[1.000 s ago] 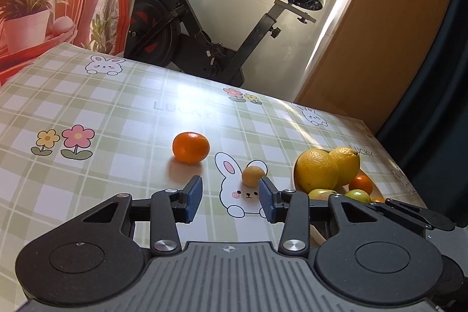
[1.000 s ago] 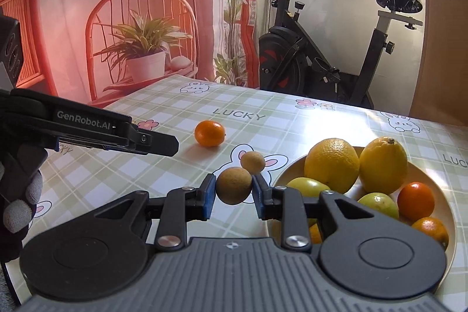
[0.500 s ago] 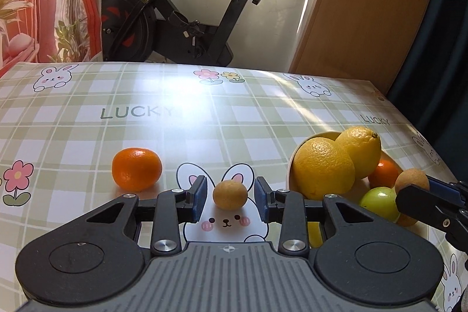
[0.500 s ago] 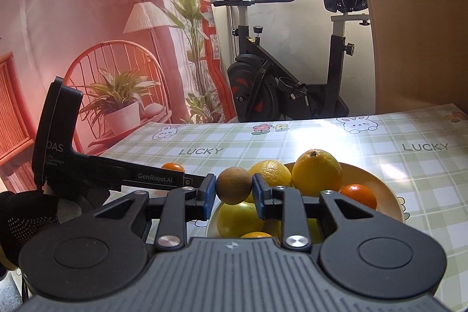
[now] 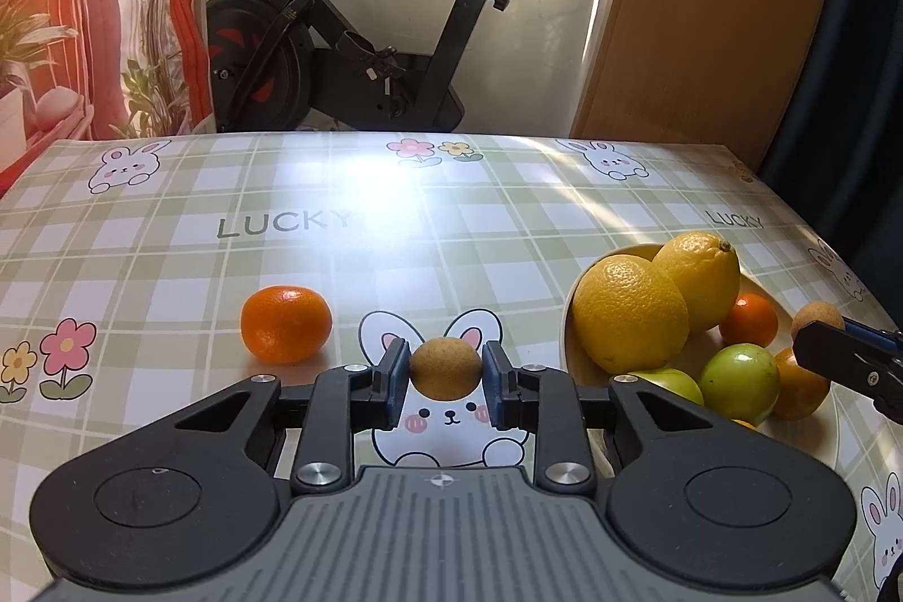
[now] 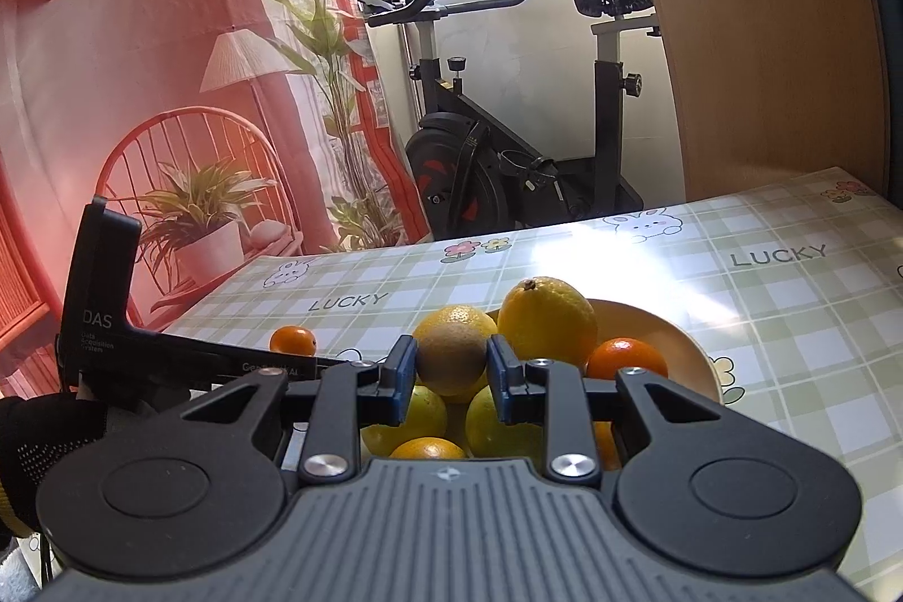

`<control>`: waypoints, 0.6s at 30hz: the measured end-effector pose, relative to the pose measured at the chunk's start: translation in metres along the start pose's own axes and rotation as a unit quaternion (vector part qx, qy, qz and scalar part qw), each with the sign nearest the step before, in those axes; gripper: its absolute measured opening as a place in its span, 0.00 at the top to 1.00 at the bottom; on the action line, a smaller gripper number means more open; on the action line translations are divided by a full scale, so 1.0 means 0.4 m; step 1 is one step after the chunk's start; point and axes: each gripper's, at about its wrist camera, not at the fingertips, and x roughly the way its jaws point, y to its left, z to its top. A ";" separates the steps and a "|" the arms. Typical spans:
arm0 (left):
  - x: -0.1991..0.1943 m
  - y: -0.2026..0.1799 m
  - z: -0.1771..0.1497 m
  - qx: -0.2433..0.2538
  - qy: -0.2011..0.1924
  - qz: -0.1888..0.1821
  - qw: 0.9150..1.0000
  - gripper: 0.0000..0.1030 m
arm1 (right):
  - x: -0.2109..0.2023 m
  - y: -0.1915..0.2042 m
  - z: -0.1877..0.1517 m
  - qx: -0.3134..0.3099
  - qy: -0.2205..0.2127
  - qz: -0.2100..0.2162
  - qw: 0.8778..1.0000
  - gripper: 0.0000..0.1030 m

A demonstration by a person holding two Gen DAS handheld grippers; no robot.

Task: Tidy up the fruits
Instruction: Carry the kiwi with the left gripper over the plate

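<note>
From your left wrist camera, your left gripper (image 5: 446, 370) is pinching a small brown fruit (image 5: 446, 368) across its middle, just left of the bowl (image 5: 567, 320) and low over the checked tablecloth (image 5: 338, 235). A mandarin (image 5: 285, 323) sits loose on the cloth, farther left of the bowl. The small fruit looks light, round and firm, so the pads should sit on its widest part; squeeze off-centre and it will likely squirt out. From your right wrist camera, your right gripper (image 6: 451, 368) is clamped on another small brown fruit (image 6: 450, 360), held over the near side of the bowl, above the orange (image 6: 460, 320) and lemon (image 6: 546, 320) piled inside. Those fruits are heaped and rounded, so anything dropped from height may roll off; I'd lower it into a gap before letting go.
</note>
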 end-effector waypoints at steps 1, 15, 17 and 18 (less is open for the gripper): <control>-0.015 -0.005 0.003 0.001 -0.005 -0.002 1.000 0.72 | -0.006 -0.006 0.000 0.002 -0.002 -0.002 1.000 0.72; -0.108 -0.197 -0.033 0.033 -0.008 -0.122 0.992 0.72 | -0.083 -0.071 -0.056 0.010 0.011 -0.020 1.000 0.72; -0.102 -0.219 -0.052 0.037 0.001 -0.129 0.991 0.72 | -0.087 -0.071 -0.069 0.004 0.018 -0.019 1.000 0.72; -0.096 -0.226 -0.058 0.039 0.006 -0.131 0.991 0.72 | -0.088 -0.073 -0.072 0.003 0.019 -0.021 1.000 0.72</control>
